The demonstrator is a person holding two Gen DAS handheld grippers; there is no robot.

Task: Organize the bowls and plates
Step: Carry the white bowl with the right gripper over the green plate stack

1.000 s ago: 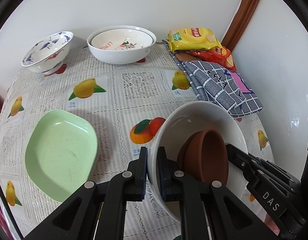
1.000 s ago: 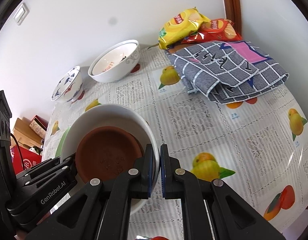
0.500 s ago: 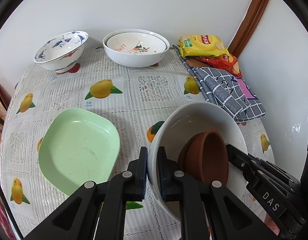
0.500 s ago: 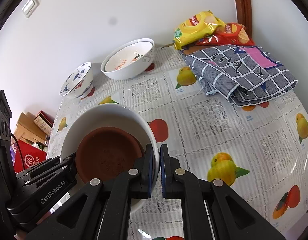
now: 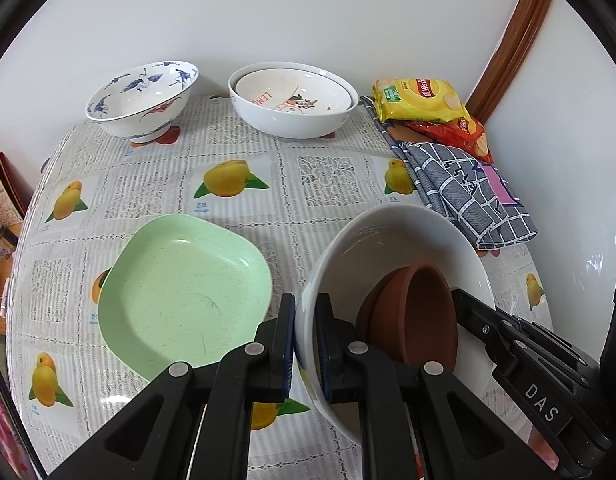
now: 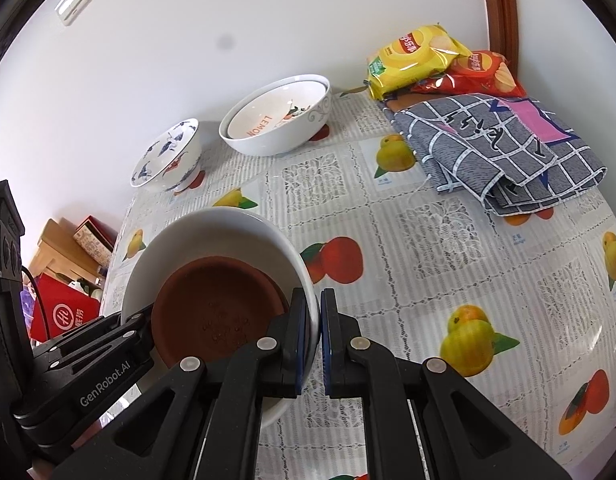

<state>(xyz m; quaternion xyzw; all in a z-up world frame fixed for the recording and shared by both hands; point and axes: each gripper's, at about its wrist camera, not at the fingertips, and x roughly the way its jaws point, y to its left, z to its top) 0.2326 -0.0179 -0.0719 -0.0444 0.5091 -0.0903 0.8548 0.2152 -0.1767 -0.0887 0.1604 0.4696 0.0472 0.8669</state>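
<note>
White walls met at a brown wooden door frame [image 5: 512, 40] behind a tabletop [image 5: 332, 184] under a fruit-printed lace-pattern cloth. Held above it, a large white ceramic bowl [image 5: 388, 236] tilted, its mouth facing up. The left gripper [image 5: 306, 344] had its jaws clamped on one rim, the right gripper [image 6: 320, 340] on the opposite rim. Inside leaned a round terracotta saucer [image 6: 216, 312]. A pale green squarish plate [image 5: 180, 300] lay just beside.

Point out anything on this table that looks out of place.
Two snack bags and a folded checked cloth sit among the dishes. The brown dish leans tilted inside the white bowl both grippers hold. Nothing looks spilled or broken.
</note>
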